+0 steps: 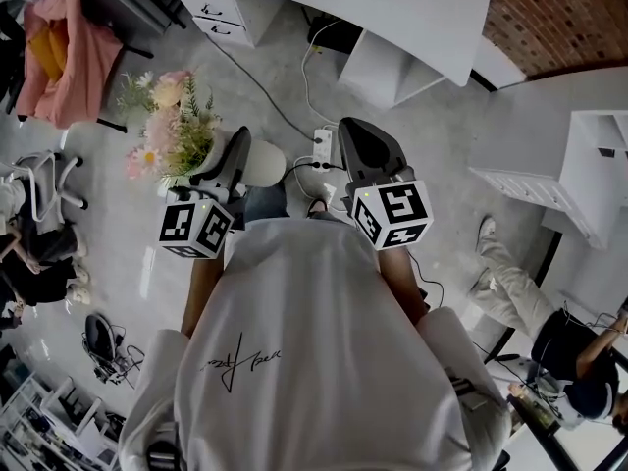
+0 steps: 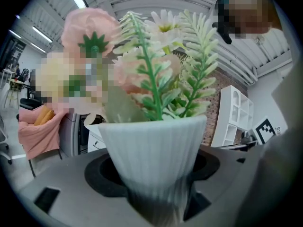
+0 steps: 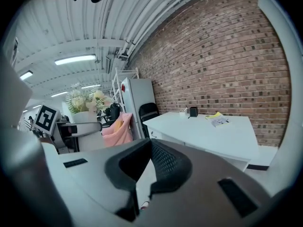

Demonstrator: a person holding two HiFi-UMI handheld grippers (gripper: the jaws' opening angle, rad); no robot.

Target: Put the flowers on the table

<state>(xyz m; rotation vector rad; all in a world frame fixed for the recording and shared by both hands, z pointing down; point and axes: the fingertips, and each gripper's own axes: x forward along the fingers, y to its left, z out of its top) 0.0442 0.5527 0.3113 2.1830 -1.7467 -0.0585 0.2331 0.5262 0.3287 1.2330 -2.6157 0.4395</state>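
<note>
One flower pot (image 2: pixel 151 155) in left gripper (image 1: pixel 234 153), right gripper (image 3: pixel 143 169) seemingly closed, shirt script (image 1: pixel 240 361) illegible

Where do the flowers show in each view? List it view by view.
Head view: upper left, flowers held in the left gripper.
Left gripper view: centre, filling the frame.
Right gripper view: small, left of middle.
Shared landmark: pink cloth.

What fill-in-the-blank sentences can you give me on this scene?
The pot of flowers in the left gripper is ___ in colour.
The right gripper has its jaws together and holds ___.
The wall behind the white table is built of ___.
Missing: white; nothing; brick.
</note>
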